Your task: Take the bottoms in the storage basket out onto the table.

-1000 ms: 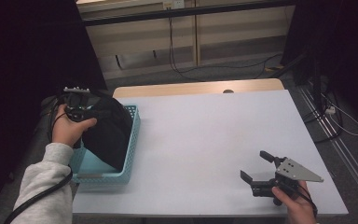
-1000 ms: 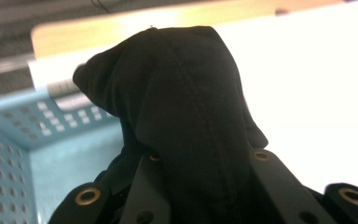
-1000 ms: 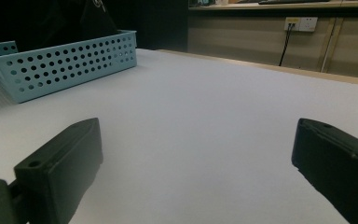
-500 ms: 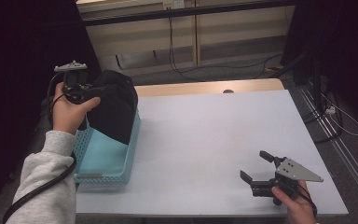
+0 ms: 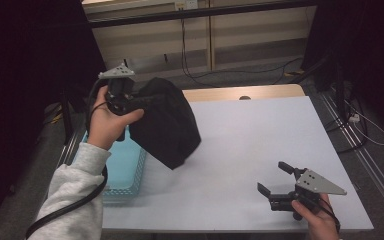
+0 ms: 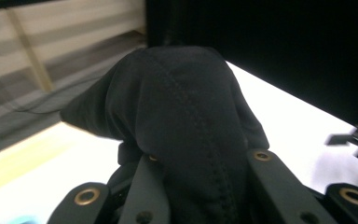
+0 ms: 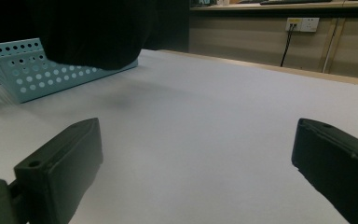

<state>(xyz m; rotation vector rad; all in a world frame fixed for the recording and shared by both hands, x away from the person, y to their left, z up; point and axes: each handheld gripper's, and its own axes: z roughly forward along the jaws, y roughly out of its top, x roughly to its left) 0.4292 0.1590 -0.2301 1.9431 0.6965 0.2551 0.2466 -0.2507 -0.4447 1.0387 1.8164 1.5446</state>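
At the upper left of the high view, the left gripper (image 5: 139, 104) pinches a black cloth (image 5: 167, 122) hanging above the tabletop (image 5: 260, 140) beside the blue basket (image 5: 125, 172). At the lower right, the right gripper (image 5: 275, 179) rests with jaws spread.

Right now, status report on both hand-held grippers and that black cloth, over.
Left hand-held gripper shut on black cloth, lifted above blue basket. Right hand-held gripper open, low over table. Nothing in the way.

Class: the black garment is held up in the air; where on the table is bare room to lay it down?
Bare white table runs between the blue basket and the right gripper, up to the far edge. The left edge is crowded by the basket.
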